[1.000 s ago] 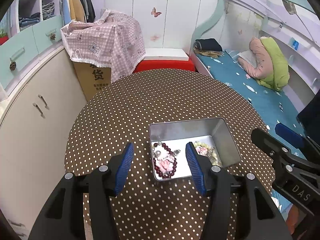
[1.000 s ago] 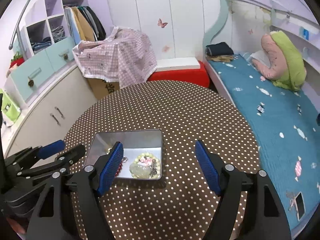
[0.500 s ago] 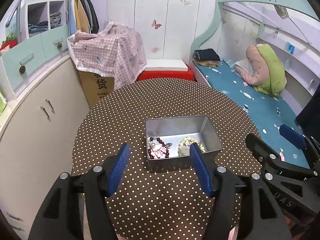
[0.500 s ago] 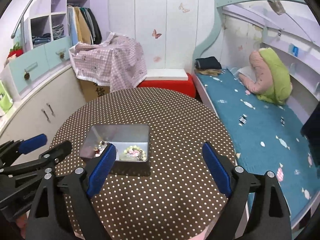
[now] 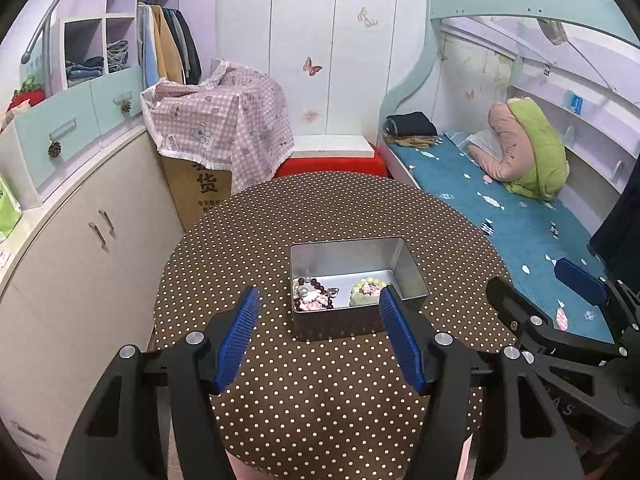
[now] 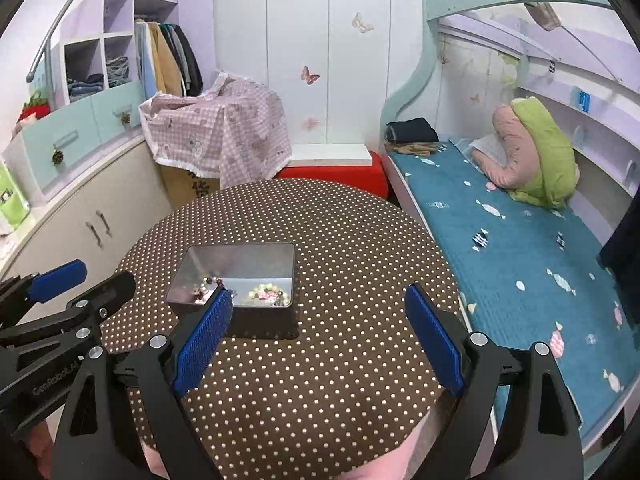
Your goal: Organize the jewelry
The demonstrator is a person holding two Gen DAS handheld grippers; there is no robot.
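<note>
From my left wrist camera, my left gripper [image 5: 316, 334] hung spread wide and empty above the dotted table [image 5: 280, 216], its blue pads [image 5: 236, 336] well apart and touching nothing. The tin [image 5: 352, 256] sat on the table at about twelve o'clock from the gripper, just past the fingertips, its long side facing me. Inside it, a dark red bracelet [image 5: 310, 300] with pale pink bits lay at the tin's seven o'clock corner, and a pale green bracelet [image 5: 366, 290] lay beside it toward five o'clock, partly hidden by my right-hand pad. My right gripper [image 5: 560, 320] showed at three o'clock, off the table's edge, in front of the bed [image 5: 512, 220]. A pink checked cloth [image 5: 224, 120] covered a carton at eleven o'clock beyond the table. From my right wrist camera, my right gripper [image 6: 320, 336] was likewise released, its pads [image 6: 436, 340] far apart with only the dotted cloth between them. The tin [image 6: 240, 256] stood at eleven o'clock, near the left pad, which covered its near corner. Both bracelets rested low against the tin's near wall, the dark one [image 6: 210, 286] at the left and the green one [image 6: 268, 292] at the right, too small to make out further. My left gripper [image 6: 68, 292] reached in from nine o'clock, short of the tin.
</note>
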